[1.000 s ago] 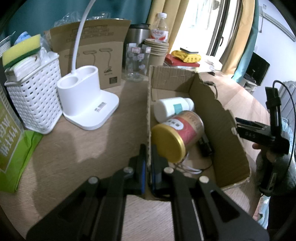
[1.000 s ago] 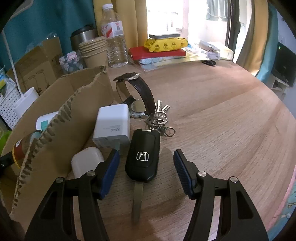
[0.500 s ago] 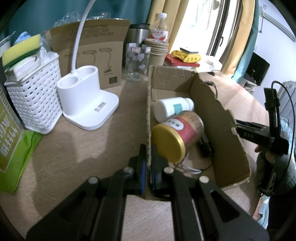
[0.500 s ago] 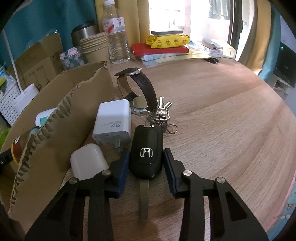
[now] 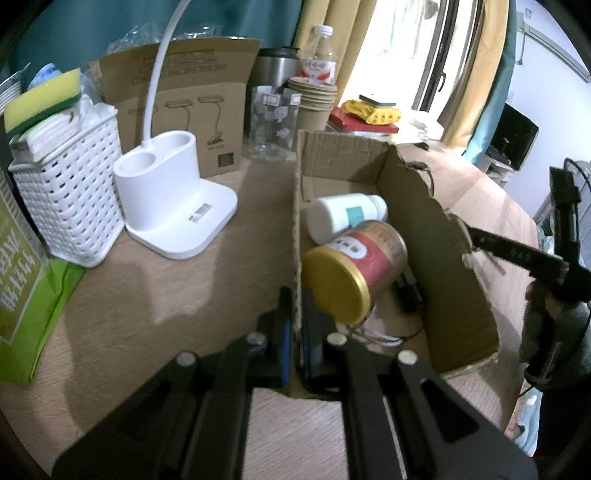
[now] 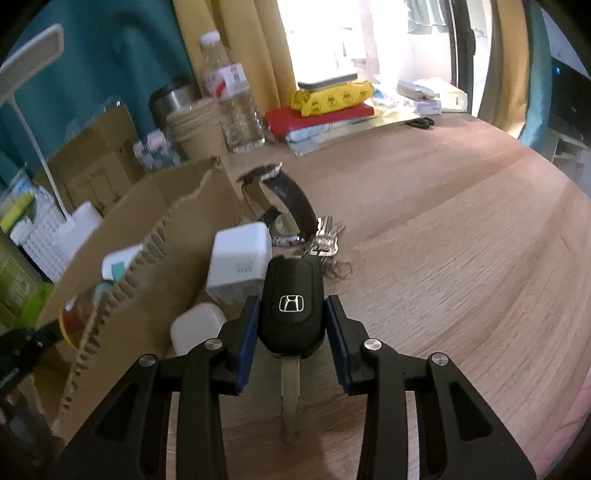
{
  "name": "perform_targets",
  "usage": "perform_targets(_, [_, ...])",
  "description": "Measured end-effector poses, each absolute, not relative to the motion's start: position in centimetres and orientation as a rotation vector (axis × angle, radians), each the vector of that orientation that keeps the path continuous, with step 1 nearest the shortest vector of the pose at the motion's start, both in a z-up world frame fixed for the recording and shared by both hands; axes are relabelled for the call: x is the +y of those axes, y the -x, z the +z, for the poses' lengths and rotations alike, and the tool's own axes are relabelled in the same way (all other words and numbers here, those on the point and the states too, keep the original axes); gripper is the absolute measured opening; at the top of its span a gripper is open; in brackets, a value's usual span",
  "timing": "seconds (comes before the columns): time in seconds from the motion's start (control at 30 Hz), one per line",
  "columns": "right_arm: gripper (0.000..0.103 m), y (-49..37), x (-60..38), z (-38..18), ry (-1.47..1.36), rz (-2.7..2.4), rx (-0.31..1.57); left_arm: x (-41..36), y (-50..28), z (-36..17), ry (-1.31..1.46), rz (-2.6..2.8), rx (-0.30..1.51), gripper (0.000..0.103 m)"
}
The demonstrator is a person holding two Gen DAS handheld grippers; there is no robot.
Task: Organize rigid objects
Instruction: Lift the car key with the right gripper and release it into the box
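Low in the right wrist view, the right gripper (image 6: 291,334) has its blue-padded jaws clamped on the sides of a black car key (image 6: 292,308) with a silver H badge on its glossy plastic shell; a drab strap (image 6: 290,391) hangs from it toward the bottom of the frame. Its jaws have just been closing on the key. Behind it lie a bunch of metal keys (image 6: 327,242), a white square charger (image 6: 240,267) with faint grey print too blurred to read, a small rounded white case (image 6: 197,326) and a brown leather watch (image 6: 291,201), all on a pale wood-grain table (image 6: 461,258).

At the bottom centre of the left wrist view, the left gripper (image 5: 297,325) is pinched shut on the near left wall of a torn cardboard box (image 5: 439,236). Inside lie a red tin with a gold lid (image 5: 354,269), bearing Chinese characters, and a white bottle (image 5: 343,216). Upper left stand a white lamp base (image 5: 173,199) with a barcode sticker and a white lattice basket (image 5: 70,199). Farther back are mustard curtains (image 5: 314,14).
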State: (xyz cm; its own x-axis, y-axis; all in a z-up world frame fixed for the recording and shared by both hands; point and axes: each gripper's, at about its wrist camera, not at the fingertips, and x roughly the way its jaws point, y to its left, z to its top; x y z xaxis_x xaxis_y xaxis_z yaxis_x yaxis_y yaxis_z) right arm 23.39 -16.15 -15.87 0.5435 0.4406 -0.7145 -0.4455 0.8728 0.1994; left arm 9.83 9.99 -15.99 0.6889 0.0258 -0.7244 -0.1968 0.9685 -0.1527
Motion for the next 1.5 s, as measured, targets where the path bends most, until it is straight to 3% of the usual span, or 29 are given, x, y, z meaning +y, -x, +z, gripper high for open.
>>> perform_targets(1.5, [0.037, -20.1, -14.8, -5.2, -0.037, 0.643, 0.624, 9.9, -9.8, -15.9, 0.23, 0.118, 0.797, 0.004])
